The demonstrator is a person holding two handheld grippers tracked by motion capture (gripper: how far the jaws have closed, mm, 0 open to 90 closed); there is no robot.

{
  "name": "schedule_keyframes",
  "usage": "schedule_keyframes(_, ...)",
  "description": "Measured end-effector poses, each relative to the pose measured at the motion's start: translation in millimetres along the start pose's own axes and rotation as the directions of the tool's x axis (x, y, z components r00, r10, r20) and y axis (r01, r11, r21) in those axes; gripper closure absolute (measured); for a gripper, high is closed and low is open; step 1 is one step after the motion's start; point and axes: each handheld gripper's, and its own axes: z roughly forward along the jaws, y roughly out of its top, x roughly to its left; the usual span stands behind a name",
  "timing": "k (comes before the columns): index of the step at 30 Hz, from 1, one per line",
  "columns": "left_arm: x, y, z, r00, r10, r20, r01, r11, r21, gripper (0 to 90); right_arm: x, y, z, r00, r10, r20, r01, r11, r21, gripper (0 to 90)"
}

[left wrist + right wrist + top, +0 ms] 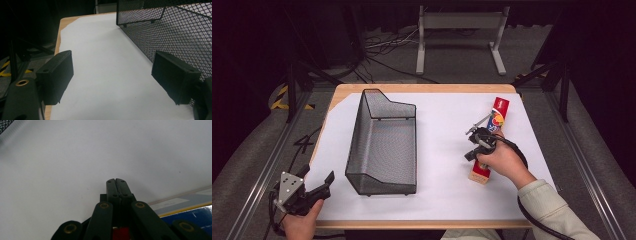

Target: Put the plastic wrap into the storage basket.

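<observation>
A long red box (495,120) with a colourful logo lies lengthwise on the right of the white sheet; the right gripper view shows its blue and yellow side (192,207). My right gripper (469,155) rests over the middle of that box, pointing left toward the sheet, its jaws shut together (116,182) with nothing between them. A black wire-mesh basket (362,135) stands empty left of centre. My left gripper (317,176) hovers at the table's front left corner, open and holding nothing (112,63), with the basket wall (175,32) close on its right.
White paper (442,155) covers most of the wooden table (422,88). Behind the table a grey metal stand (459,22) and cables lie on the floor. Dark frame rails run along both sides.
</observation>
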Motion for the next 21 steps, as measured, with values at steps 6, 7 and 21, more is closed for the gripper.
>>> schedule_keyframes(6,-0.1,0.4,-0.5,1.0000,-0.007,-0.001,0.007,1.0000,-0.003,18.3,-2.8,-25.0,-11.9,0.9994,0.029,0.016,-0.030,0.999,0.023,90.0)
schedule_keyframes(7,0.0,0.2,-0.4,0.9999,-0.011,-0.002,0.011,0.9999,-0.004,18.3,-3.8,-29.9,-13.9,0.9994,0.031,0.018,-0.031,0.999,0.020,90.0)
schedule_keyframes(21,-1.2,0.4,0.9,1.0000,-0.004,-0.003,0.004,1.0000,0.000,18.3,-20.1,-78.1,-39.4,0.9912,0.128,0.034,-0.129,0.992,0.016,90.0)
